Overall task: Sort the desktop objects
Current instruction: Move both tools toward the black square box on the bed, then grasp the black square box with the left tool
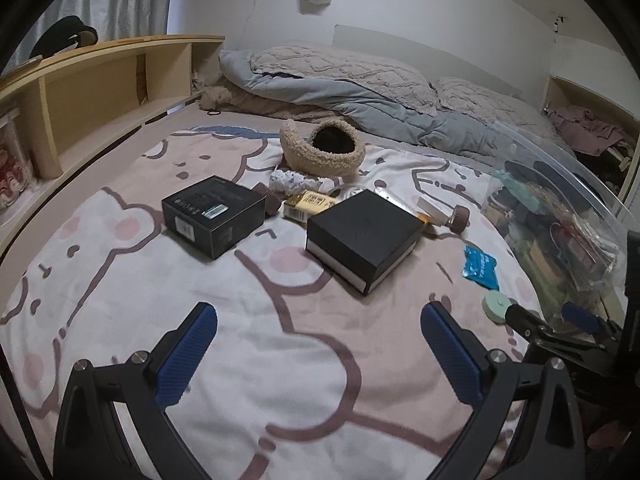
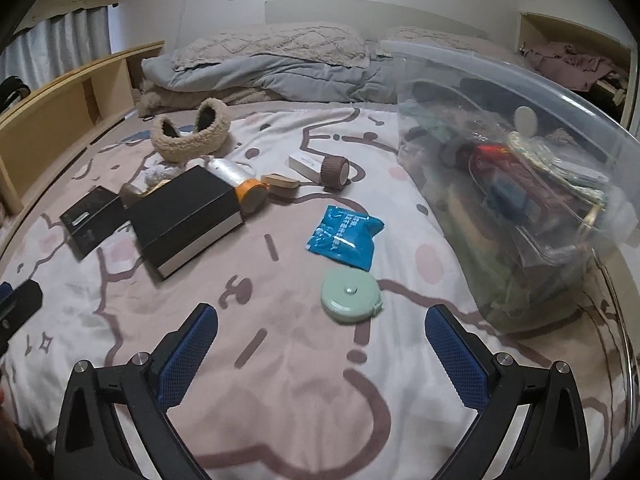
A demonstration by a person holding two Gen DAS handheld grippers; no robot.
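Jaws of both grippers stand apart, empty. Right gripper [image 2: 322, 340] is nearer the mint tape measure [image 2: 351, 295], lying flat just ahead, slightly right of centre. Blue packet [image 2: 345, 237] beyond it; clear storage bin [image 2: 520, 184] close right. Left gripper [image 1: 319, 338] faces the black box [image 1: 364, 236]; clutter behind, possibly a tube.
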